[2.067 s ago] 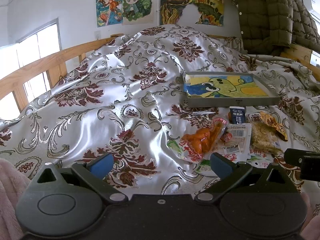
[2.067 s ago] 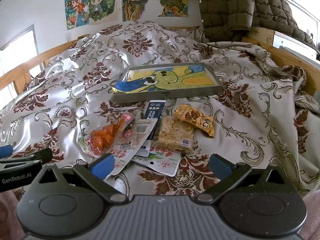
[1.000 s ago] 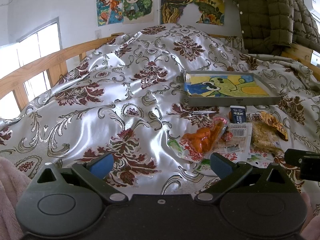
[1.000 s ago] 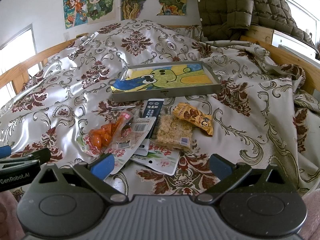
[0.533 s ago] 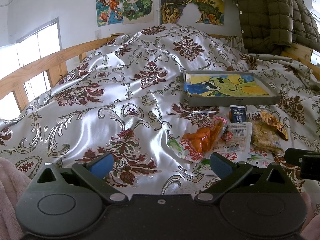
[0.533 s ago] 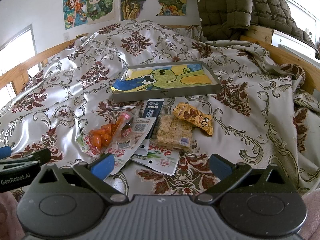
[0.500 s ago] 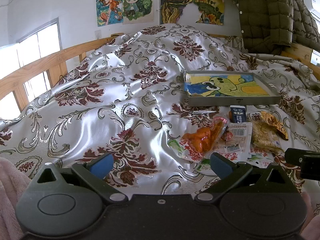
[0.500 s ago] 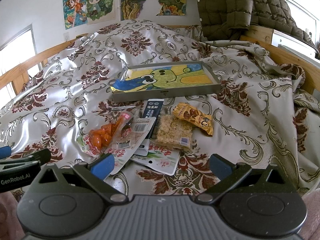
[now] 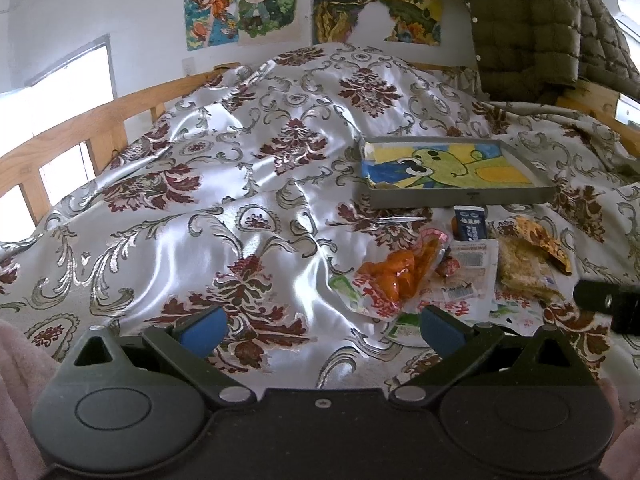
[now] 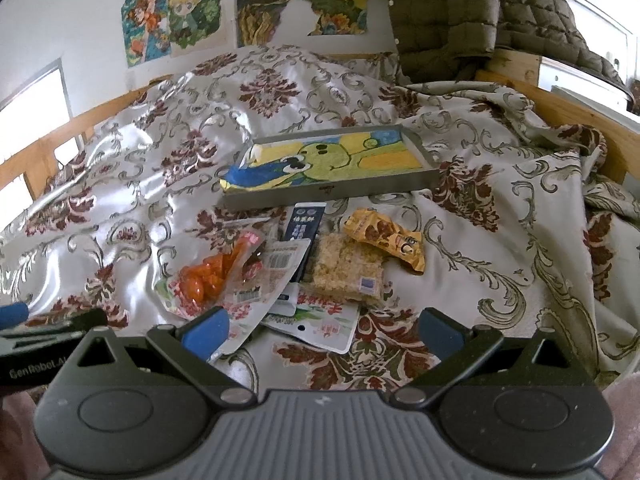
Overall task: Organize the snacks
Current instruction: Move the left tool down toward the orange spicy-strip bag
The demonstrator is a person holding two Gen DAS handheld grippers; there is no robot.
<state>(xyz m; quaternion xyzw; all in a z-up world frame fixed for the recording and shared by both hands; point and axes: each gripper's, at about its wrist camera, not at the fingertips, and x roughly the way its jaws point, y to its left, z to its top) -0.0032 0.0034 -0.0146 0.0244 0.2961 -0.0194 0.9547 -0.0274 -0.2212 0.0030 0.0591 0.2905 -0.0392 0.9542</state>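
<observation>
A pile of snack packets lies on the patterned bedspread: an orange-filled packet [image 10: 212, 276] [image 9: 400, 276], a white barcode packet [image 10: 276, 272], a dark blue stick pack [image 10: 305, 224] [image 9: 471, 226], a rice-crisp bar [image 10: 346, 270] [image 9: 520, 264], a yellow packet [image 10: 386, 238] [image 9: 540, 240] and a white-green pouch [image 10: 320, 318]. Behind them sits a grey tray [image 10: 332, 190] [image 9: 460, 198] lined with a frog drawing. My right gripper [image 10: 322, 330] is open, just short of the pile. To the pile's left my left gripper [image 9: 322, 328] hovers open over the cloth. Neither holds anything.
A wooden bed rail [image 9: 80, 128] runs along the left, another [image 10: 568, 116] on the right. An olive quilted jacket [image 10: 460, 12] hangs at the back right. Posters [image 9: 248, 4] cover the wall. The left gripper's finger [image 10: 52, 324] shows at the right wrist view's left edge.
The right gripper has edged slightly toward the snack pile and tilted. The left gripper has hardly moved. Nothing was picked up.
</observation>
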